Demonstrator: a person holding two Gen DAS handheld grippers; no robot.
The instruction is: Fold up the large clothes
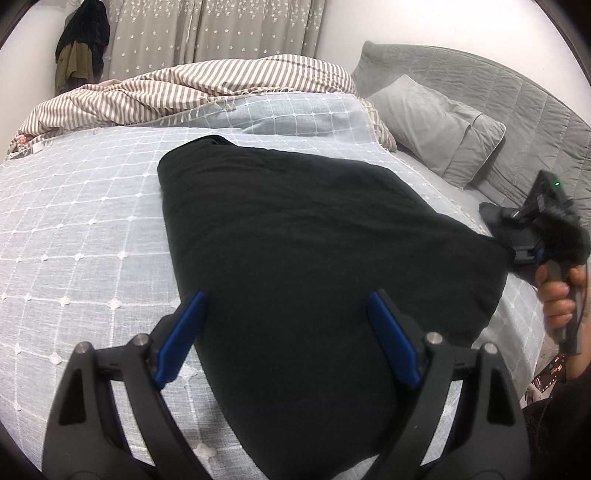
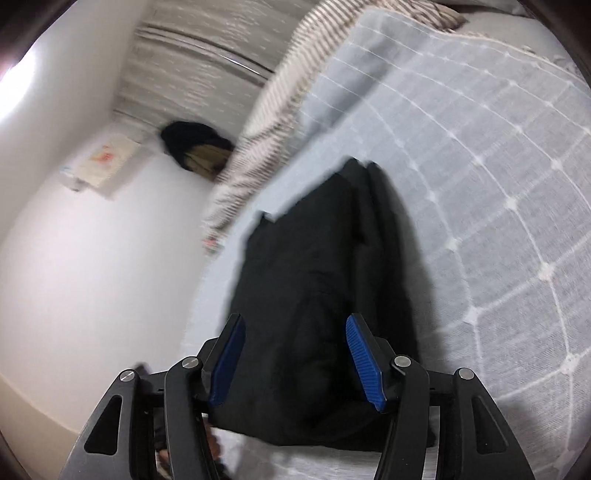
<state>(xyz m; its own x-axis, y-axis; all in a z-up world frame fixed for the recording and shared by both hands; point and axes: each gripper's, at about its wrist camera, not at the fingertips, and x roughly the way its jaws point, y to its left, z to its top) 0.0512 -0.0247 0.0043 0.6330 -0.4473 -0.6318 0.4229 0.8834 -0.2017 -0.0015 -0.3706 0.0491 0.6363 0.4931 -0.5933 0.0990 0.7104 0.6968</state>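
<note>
A large black garment [image 1: 295, 258] lies folded flat on the grid-patterned light blue bedspread [image 1: 81, 221]. My left gripper [image 1: 286, 299] is open above the garment's near end, blue pads spread wide and empty. The right gripper [image 1: 517, 254], held in a hand, sits at the garment's right corner in the left wrist view. In the right wrist view, which is tilted and blurred, the right gripper [image 2: 295, 323] is open with the black garment [image 2: 325, 295] lying between and beyond its blue pads.
A striped duvet [image 1: 192, 88] is bunched at the far side of the bed. A grey pillow [image 1: 439, 125] and quilted grey headboard [image 1: 517, 110] are at the right. Curtains [image 1: 221, 33] and hanging dark clothes [image 1: 83, 44] are behind, by a white wall [image 2: 92, 240].
</note>
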